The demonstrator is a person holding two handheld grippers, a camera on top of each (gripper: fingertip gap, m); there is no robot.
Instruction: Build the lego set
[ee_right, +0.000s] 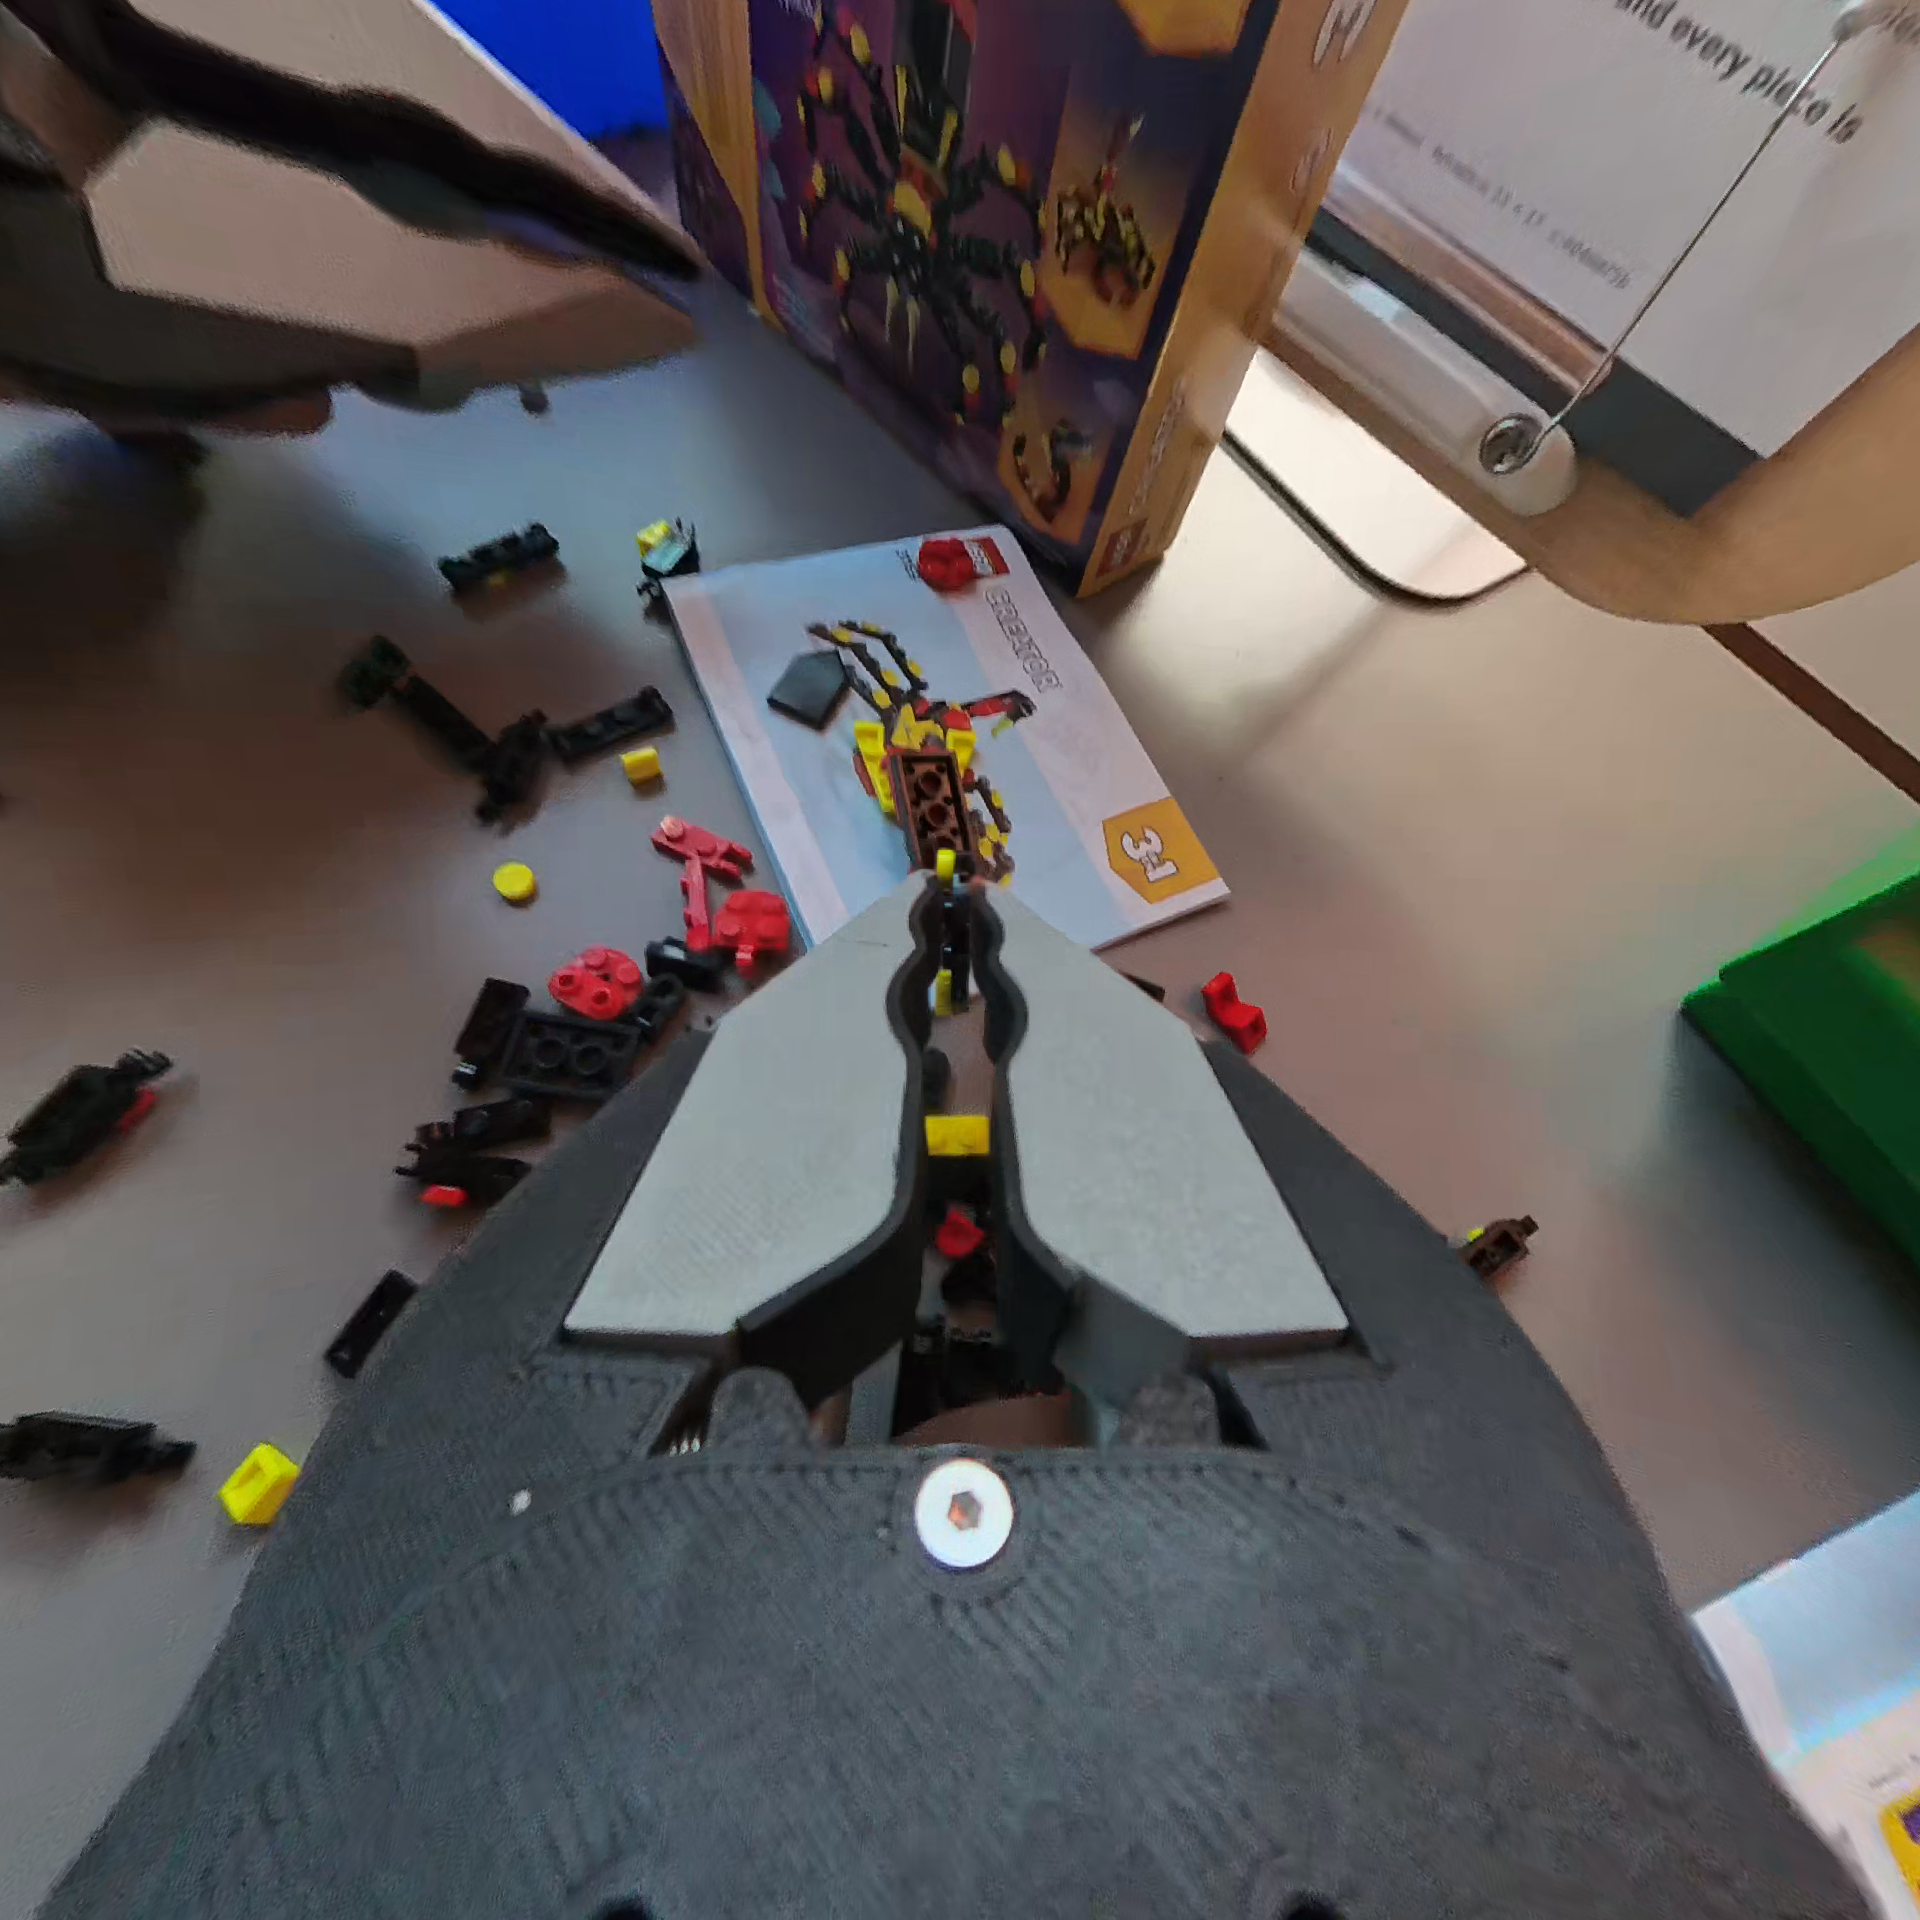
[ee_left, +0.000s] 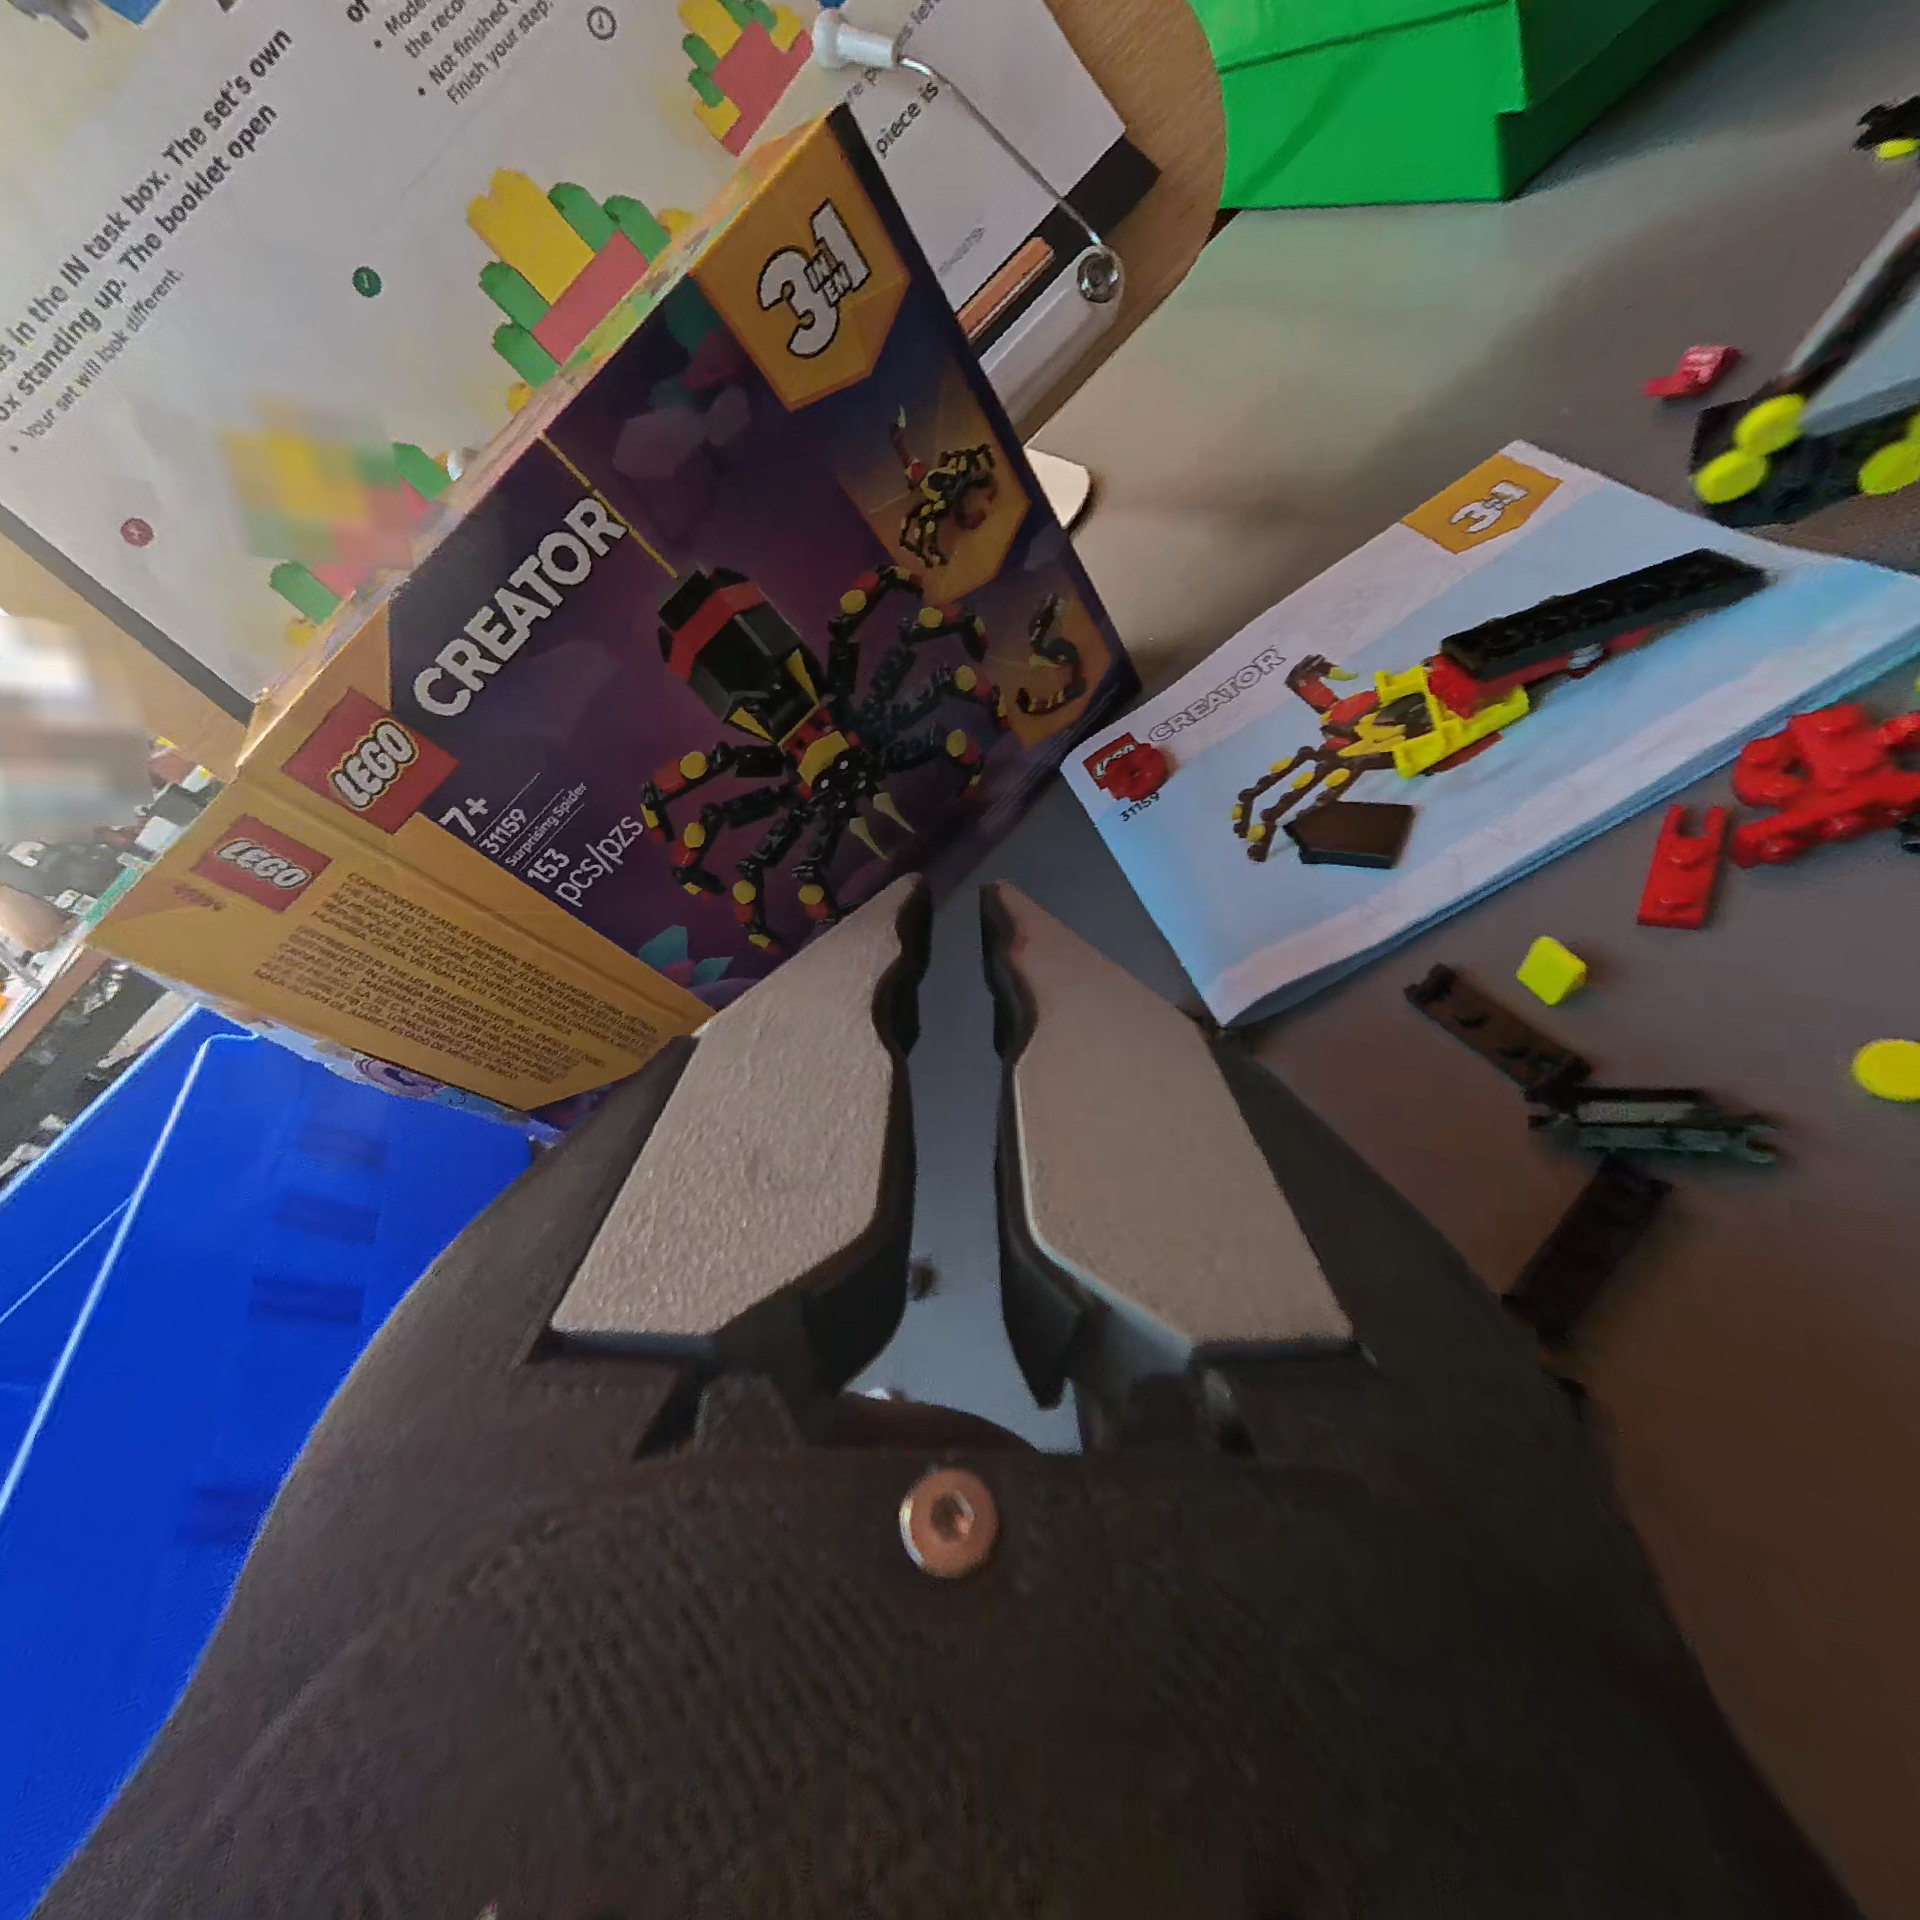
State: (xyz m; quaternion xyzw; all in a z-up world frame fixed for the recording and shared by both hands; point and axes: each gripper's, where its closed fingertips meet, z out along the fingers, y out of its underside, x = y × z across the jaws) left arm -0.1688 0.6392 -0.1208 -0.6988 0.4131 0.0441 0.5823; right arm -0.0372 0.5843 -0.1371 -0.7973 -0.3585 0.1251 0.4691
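Note:
My left gripper [ee_left: 956, 904] is open by a narrow gap, and only grey table shows between its pads. It hovers in front of the purple set box [ee_left: 675, 644]. It also shows at the top left of the right wrist view [ee_right: 665, 281]. My right gripper [ee_right: 951, 899] is shut on a thin black-and-yellow lego piece [ee_right: 948, 935], held over the near edge of the blue instruction booklet [ee_right: 1122, 790]. A dark plate [ee_right: 935, 800] and a black square tile [ee_right: 805, 686] lie on the booklet. The booklet is also in the left wrist view [ee_left: 1299, 883].
Loose red, black and yellow pieces [ee_right: 582, 997] are scattered on the grey table [ee_right: 1403, 831] left of the booklet, also visible in the left wrist view [ee_left: 1818, 790]. The box [ee_right: 987, 260] stands behind. A blue bin [ee_left: 208, 1299] is at left, a green box [ee_right: 1829, 1039] at right, and a sheet holder [ee_right: 1507, 447] behind. The tips of one gripper are about 15 centimeters away from the tips of the other. The left tips stand about 8 centimeters off the black square tile [ee_right: 805, 686]. It is also in sight in the left wrist view [ee_left: 1358, 826].

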